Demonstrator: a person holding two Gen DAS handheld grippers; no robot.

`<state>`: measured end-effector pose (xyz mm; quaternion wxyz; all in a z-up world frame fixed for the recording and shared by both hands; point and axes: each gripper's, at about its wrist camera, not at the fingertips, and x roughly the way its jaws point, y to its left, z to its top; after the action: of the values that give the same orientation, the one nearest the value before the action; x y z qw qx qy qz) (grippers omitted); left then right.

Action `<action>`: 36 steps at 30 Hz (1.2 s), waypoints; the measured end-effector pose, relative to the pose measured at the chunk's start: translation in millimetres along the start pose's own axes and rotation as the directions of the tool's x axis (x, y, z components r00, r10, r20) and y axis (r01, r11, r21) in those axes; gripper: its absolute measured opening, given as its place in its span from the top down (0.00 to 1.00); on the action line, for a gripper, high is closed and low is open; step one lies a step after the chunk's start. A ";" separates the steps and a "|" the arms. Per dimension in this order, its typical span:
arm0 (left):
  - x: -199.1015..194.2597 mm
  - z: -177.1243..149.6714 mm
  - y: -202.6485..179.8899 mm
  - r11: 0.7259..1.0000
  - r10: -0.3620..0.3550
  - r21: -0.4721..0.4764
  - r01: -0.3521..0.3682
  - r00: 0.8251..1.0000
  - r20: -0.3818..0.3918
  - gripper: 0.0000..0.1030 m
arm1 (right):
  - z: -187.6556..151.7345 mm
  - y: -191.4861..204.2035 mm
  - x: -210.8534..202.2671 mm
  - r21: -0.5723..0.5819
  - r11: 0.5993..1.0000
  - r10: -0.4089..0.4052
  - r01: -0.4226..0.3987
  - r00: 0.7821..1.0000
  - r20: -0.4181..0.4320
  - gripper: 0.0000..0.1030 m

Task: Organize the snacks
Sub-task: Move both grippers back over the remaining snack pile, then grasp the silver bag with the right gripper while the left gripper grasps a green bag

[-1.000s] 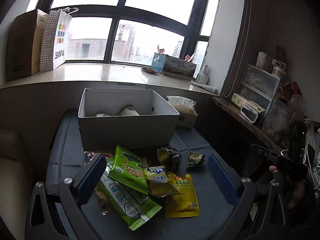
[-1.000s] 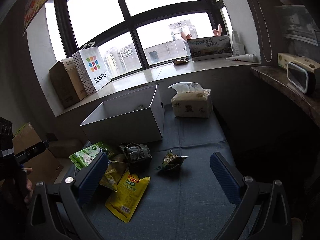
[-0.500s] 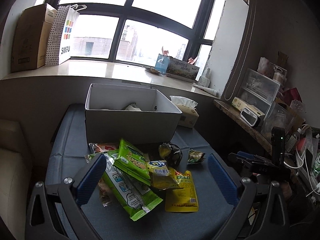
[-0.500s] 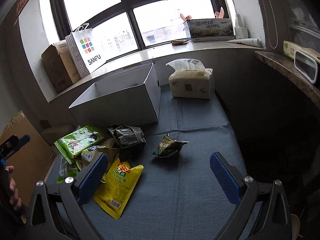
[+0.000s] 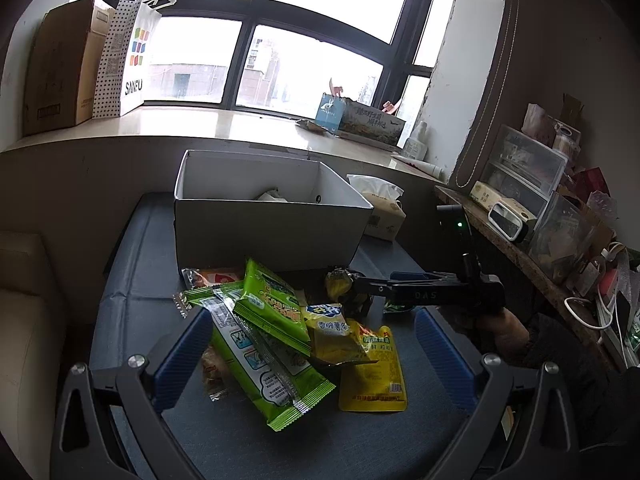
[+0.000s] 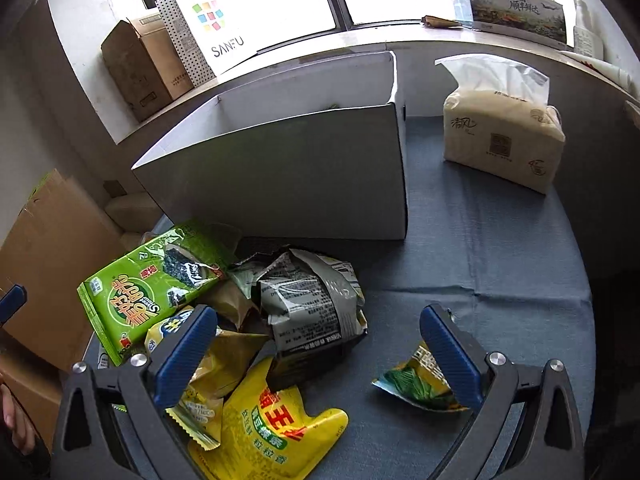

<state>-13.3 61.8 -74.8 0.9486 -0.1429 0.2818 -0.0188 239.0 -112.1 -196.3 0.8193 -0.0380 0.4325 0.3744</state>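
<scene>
the snacks lie in a loose heap on the blue-grey desk (image 6: 500, 240), just in front of the white box (image 6: 288, 168), which stands open-topped with its long side facing the heap. in the left view the long light-green packet (image 5: 260, 364) runs diagonally, one crimped end up near the box and the other down toward the camera. a shorter bright green bag (image 5: 272, 304) lies across it on much the same slant. a small yellow bag (image 5: 332, 332) overlaps both, and a flat yellow pouch (image 5: 376, 372) lies with its long axis pointing roughly straight at the box, barcode end nearest the camera; its chinese print is too small for me to read. from the right view the crumpled grey packet (image 6: 312, 304) sits in the middle, small print outward, and a little green-and-yellow sachet (image 6: 420, 380) lies apart from the heap, partly under the right finger.

the left hand-held gripper (image 5: 308, 348) hangs over the heap with its blue fingers spread wide, pinching nothing. the right hand-held gripper (image 6: 320, 352) is also spread wide and low, its fingers straddling the grey packet and the yellow pouch without closing on either.

on the windowsill a dotted paper bag (image 6: 208, 28) reads "sanfu", beside a brown carton (image 6: 140, 60). a tissue pack (image 6: 504, 136) stands on the desk to the right of the box, with chinese print.
</scene>
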 end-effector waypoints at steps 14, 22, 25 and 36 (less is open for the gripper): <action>13.3 -7.9 21.2 0.998 0.021 -0.060 -0.024 0.999 -0.047 0.00 | -4.1 8.4 9.1 -0.015 0.999 0.028 -0.028 0.999 -0.017 0.40; 57.1 7.6 29.4 0.997 0.072 0.006 -0.072 0.986 -0.149 0.00 | -19.5 13.6 -67.9 0.021 0.996 0.079 -0.082 0.990 0.121 0.40; 81.6 16.5 29.8 0.997 0.076 0.040 -0.069 0.975 -0.209 0.00 | -30.1 11.9 -92.4 0.036 0.995 0.091 -0.097 0.985 0.150 0.40; 137.6 23.8 37.5 0.996 0.086 0.060 -0.069 0.930 -0.357 0.03 | -54.6 5.7 -104.9 0.091 0.989 0.097 -0.114 0.981 0.170 0.40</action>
<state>113.6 88.0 -139.1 0.8843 -0.1038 0.4551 -0.0138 162.0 -190.0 -151.4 0.8323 0.0574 0.3826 0.3970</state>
